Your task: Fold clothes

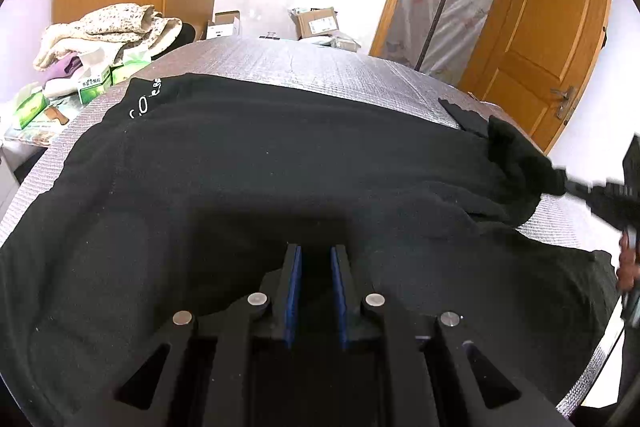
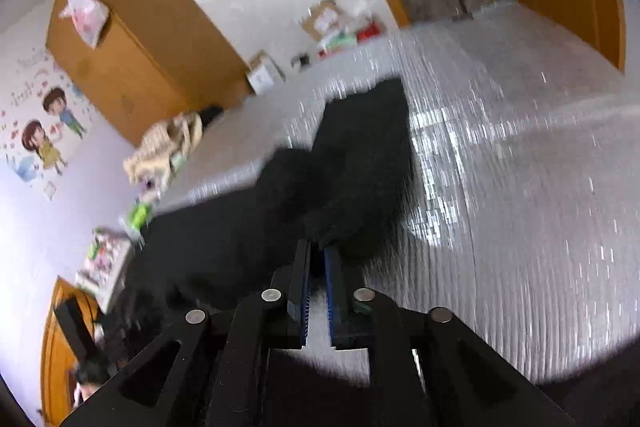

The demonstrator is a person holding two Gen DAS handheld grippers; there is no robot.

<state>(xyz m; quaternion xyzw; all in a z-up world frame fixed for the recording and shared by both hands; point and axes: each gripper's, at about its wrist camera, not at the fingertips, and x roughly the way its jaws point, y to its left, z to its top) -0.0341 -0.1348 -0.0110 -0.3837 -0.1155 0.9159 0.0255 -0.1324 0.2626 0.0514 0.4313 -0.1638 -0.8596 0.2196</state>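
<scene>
Black garment (image 1: pixel 280 163) lay spread over the silver-covered worktop (image 1: pixel 304 63). At three o'clock the right gripper (image 2: pixel 318 251) pinched its bunched corner; left gripper (image 1: pixel 316 255) rested on cloth, jaws apart, nothing clamped. Judged mid-fold: carry that corner across next.

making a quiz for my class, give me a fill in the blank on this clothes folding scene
1. The garment spread on the table is ____ in colour.
2. The table's cover is a shiny ____ sheet.
3. The right gripper pinches the garment's ____.
4. The gripper pads are ____.

Missing words: black; silver; edge; blue
</scene>
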